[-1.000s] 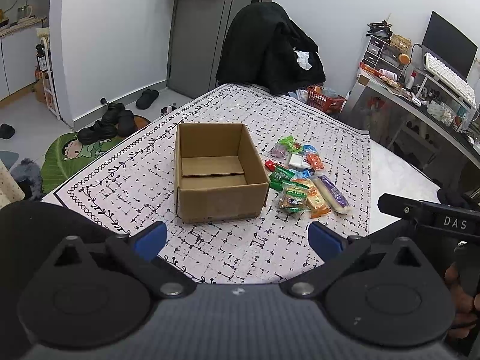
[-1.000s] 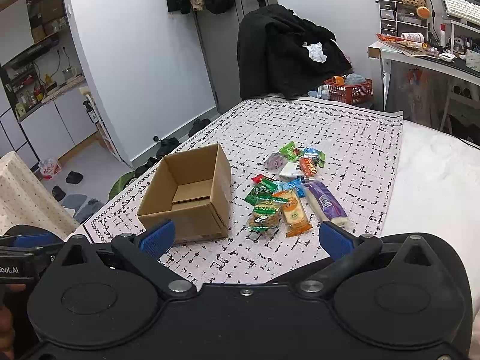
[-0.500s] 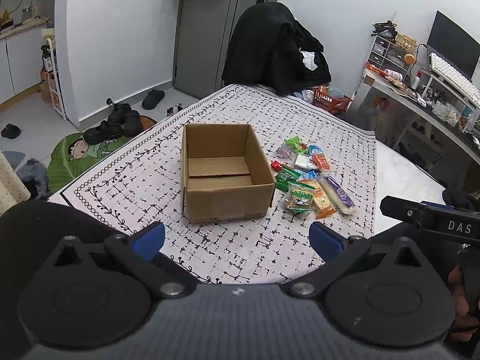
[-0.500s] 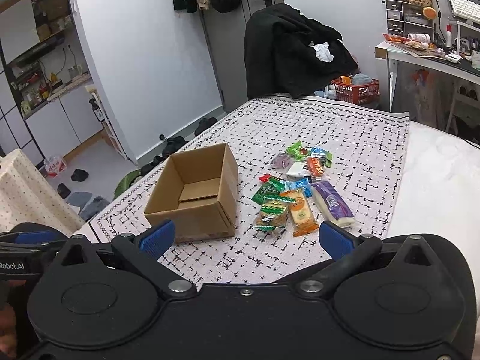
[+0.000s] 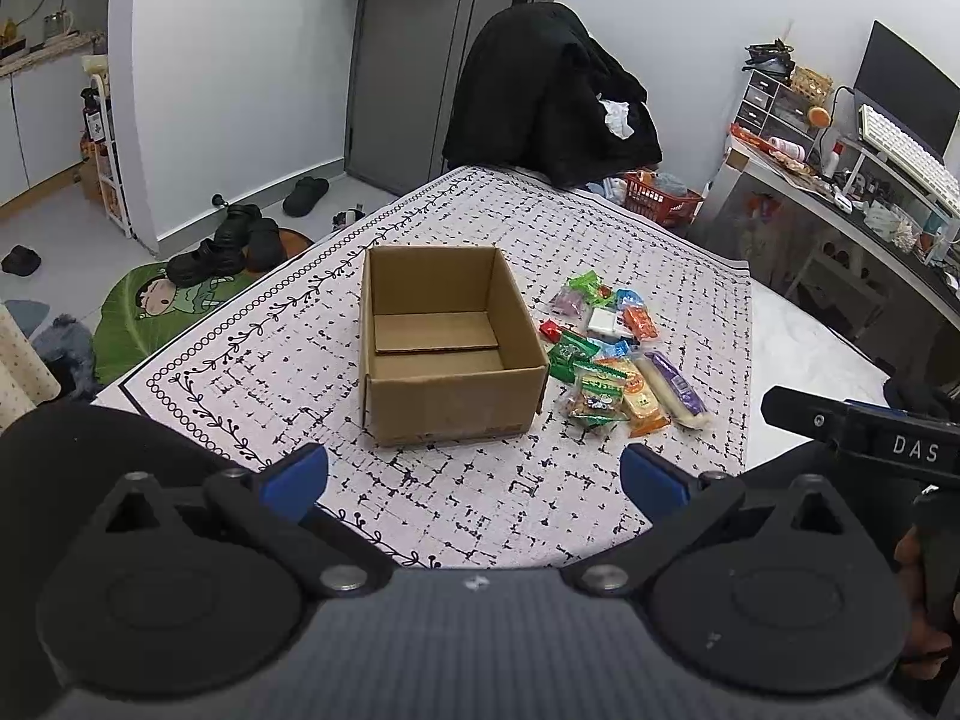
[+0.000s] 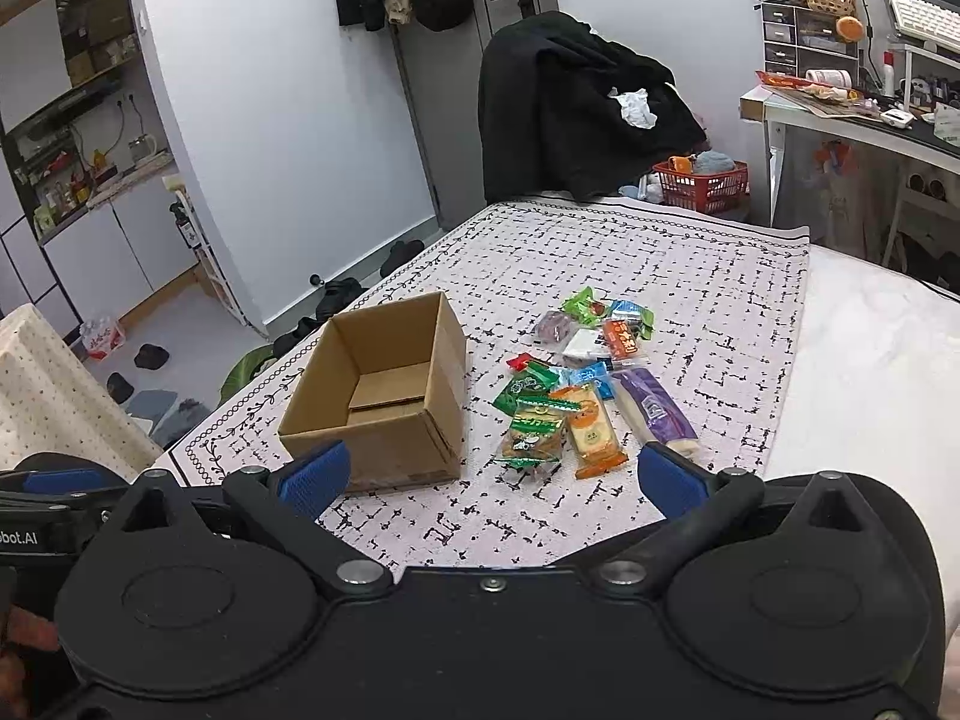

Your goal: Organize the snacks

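Both claws, left claw and right claw, spread empty before the open brown cardboard box; next, reach the colourful snack packets ahead.

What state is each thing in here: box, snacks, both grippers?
cardboard box: open, upright, empty.
snack packets: loose pile on the cloth, right of the box, none inside it.
left gripper: open, holding nothing.
right gripper: open, holding nothing.
patterned cloth: spread flat.
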A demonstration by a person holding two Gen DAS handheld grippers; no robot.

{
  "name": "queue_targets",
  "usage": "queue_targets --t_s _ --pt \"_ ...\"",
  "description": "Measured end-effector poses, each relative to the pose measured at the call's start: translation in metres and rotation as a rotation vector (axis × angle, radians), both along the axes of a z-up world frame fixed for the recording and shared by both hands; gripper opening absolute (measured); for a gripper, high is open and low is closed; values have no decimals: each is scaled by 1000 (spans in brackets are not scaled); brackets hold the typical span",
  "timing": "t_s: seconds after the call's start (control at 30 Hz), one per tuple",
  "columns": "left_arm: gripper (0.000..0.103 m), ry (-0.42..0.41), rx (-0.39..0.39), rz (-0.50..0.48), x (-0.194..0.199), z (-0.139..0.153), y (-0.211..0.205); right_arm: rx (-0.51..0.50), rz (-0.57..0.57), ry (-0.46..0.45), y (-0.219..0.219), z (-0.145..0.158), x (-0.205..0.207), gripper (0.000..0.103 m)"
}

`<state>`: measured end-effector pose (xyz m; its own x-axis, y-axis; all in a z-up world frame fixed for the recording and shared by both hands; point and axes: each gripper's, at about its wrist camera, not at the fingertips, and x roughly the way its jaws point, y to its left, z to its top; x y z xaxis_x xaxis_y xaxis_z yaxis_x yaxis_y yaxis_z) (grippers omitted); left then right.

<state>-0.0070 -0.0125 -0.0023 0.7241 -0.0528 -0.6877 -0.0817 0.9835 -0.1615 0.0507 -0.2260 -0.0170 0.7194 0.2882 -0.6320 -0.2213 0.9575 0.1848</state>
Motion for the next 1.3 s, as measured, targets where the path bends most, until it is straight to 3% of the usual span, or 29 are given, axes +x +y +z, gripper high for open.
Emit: queue_targets --t_s 0.77,1.3 --pt "103 -6 8 8 10 0 -8 33 -2 30 -9 -8 15 103" --pt "101 -21 -59 -5 65 -18 -29 16 -75 104 -39 -36 74 102"
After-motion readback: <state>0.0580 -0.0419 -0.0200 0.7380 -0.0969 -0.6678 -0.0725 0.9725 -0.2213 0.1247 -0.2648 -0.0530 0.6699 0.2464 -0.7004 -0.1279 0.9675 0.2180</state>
